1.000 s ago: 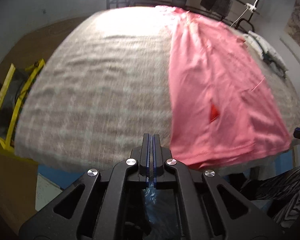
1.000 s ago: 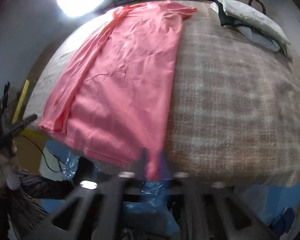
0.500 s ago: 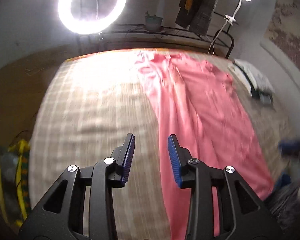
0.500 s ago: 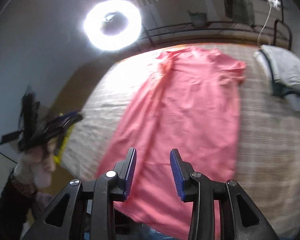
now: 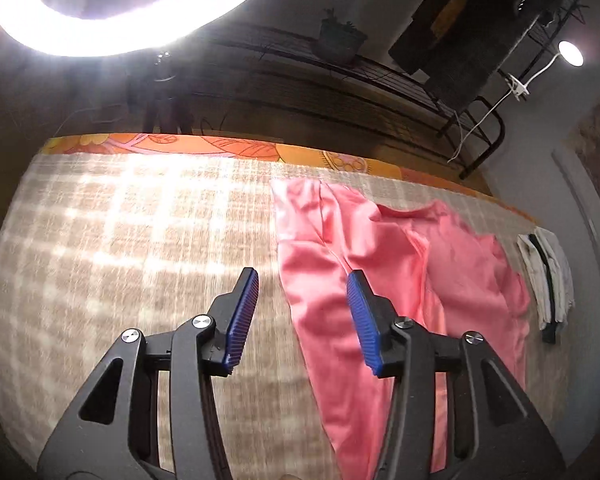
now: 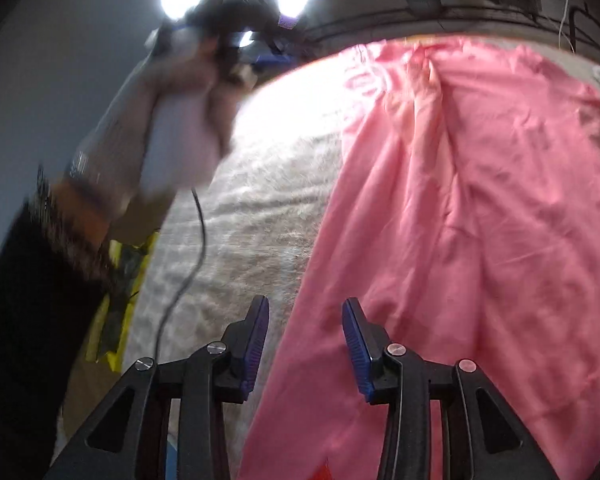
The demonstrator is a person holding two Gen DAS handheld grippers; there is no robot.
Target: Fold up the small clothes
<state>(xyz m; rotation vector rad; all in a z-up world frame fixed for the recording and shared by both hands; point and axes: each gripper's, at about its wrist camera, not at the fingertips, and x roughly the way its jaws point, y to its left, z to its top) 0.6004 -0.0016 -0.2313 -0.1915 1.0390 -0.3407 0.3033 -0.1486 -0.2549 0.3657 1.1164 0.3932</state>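
Between folds: the pink garment [image 5: 384, 276] lay lengthwise on the checked blanket [image 5: 132, 248], one side folded in. My left gripper [image 5: 302, 312] and right gripper [image 6: 305, 344] hovered empty, jaws opening; next, I judged, grasping its far end

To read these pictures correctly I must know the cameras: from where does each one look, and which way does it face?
Left wrist: on the left gripper, facing down over the checked bedcover; only its opening, empty fingers show.
Right wrist: on the right gripper, facing down; its opening fingers, the person's left hand and dark sleeve.
Shared: the pink shirt, ring light.
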